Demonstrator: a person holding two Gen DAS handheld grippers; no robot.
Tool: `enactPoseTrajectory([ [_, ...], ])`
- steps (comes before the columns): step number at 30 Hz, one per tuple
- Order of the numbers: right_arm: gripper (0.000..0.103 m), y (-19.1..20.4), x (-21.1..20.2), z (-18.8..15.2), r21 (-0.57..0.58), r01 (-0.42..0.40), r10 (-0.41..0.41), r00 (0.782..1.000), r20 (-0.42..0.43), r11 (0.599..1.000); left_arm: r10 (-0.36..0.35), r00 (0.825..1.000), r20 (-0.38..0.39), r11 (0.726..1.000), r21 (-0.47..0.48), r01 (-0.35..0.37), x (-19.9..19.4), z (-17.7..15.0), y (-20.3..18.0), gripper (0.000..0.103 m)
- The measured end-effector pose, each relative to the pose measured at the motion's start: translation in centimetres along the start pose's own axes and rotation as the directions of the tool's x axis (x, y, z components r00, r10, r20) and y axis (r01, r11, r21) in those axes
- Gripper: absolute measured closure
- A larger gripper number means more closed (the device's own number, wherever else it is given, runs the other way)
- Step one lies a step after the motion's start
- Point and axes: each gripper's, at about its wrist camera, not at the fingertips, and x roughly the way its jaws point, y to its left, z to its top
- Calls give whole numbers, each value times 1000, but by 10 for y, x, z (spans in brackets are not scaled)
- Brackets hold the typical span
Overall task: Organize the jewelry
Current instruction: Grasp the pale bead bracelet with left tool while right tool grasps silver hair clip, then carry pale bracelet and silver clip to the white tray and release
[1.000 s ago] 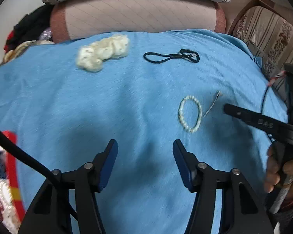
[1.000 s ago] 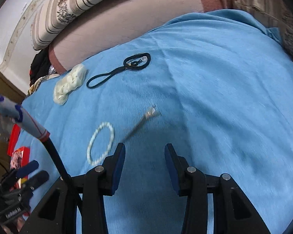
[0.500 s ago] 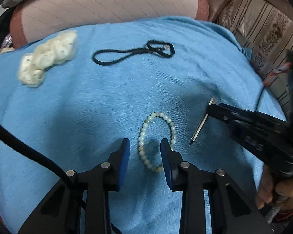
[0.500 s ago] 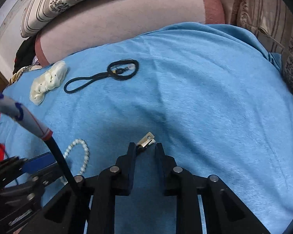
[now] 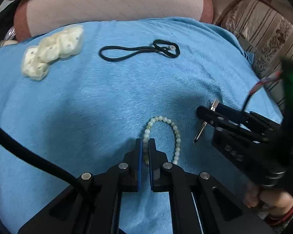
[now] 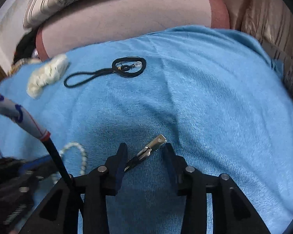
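A pale bead bracelet [image 5: 167, 128] lies on the blue cloth [image 5: 87, 101]. My left gripper [image 5: 146, 143] is shut on the bracelet's left side. A silver hair clip [image 6: 146, 152] lies between the fingers of my right gripper [image 6: 144, 149], which is open around it. The clip also shows in the left wrist view [image 5: 204, 125], partly under the right gripper [image 5: 211, 113]. The bracelet shows blurred in the right wrist view [image 6: 78, 154]. A black cord necklace [image 5: 140, 50] and a cream scrunchie [image 5: 52, 50] lie at the far side of the cloth.
A pink cushion [image 5: 111, 2] backs the cloth. A striped sofa arm [image 5: 263, 31] is to the right. The necklace [image 6: 111, 70] and scrunchie [image 6: 46, 76] also show in the right wrist view. A black cable [image 5: 29, 156] crosses the left.
My left gripper closed onto the bracelet's left side. My right gripper, nearly shut around the clip half a second ago, has opened wider, with the clip lying between its fingers.
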Motion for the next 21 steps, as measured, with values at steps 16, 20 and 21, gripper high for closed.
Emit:
enactPoseTrajectory([
  [16,92,40,-91,-8,2,-185,184,979,88,983,-1,989,150,993,-118,19,-128,-51,49,98],
  [20,92,74,-109,-16,-23,-252,253,964,76,967,33,984,174,986,-164,-4,-164,-78,76,98],
  [21,92,86,-113,-18,-38,-267,269,960,73,963,46,983,180,983,-183,-13,-175,-87,87,98],
])
